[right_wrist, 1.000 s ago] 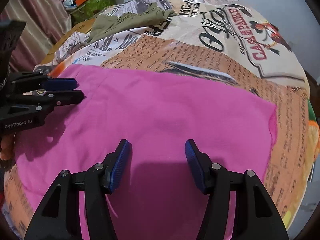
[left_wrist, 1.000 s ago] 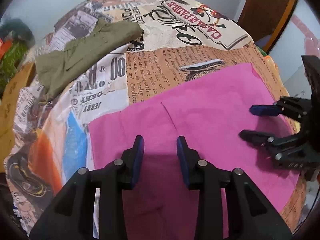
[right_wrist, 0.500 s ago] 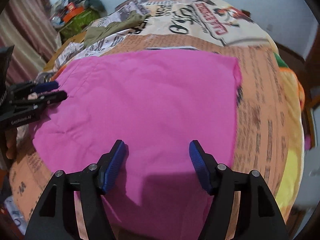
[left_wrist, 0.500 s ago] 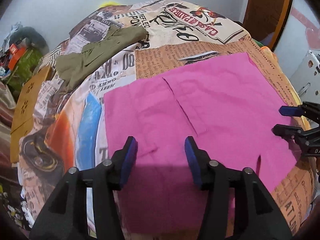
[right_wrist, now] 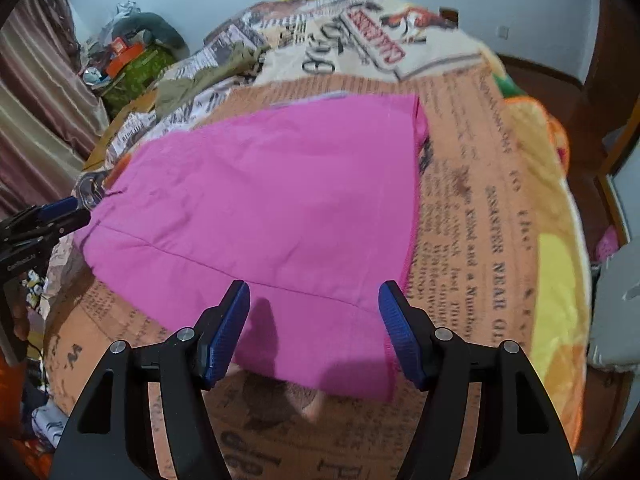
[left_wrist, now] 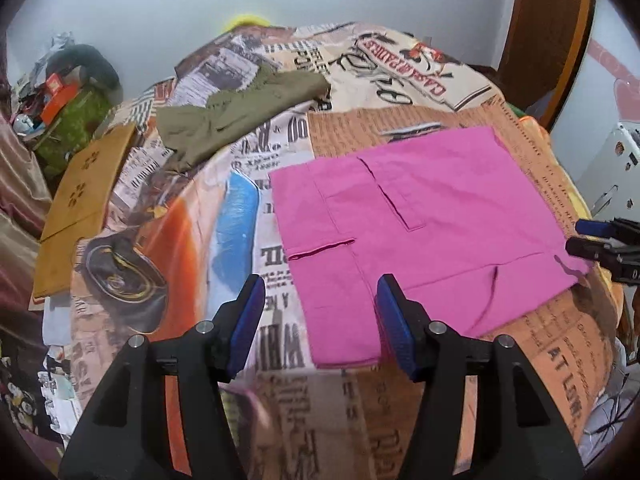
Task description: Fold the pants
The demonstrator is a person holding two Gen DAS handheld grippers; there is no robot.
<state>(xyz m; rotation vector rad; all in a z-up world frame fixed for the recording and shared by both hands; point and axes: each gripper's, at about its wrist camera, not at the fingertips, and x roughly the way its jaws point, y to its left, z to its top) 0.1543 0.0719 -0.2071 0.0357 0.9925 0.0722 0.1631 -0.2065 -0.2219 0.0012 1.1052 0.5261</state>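
The pink pants lie folded into a flat rectangle on the newspaper-print bedspread; they also show in the right wrist view. My left gripper is open and empty, held above the pants' near left corner. My right gripper is open and empty over the pants' near edge. Each gripper also shows from the side in the other view, the right one at the pants' right edge, the left one at their left edge.
Olive green pants lie crumpled at the far left of the bed. A brown cardboard piece lies at the bed's left edge, with clutter beyond. A wooden door stands at the far right.
Both grippers have pulled back and up from the pink pants, so more of the bed shows. Their jaws have opened wider. The pants lie as before.
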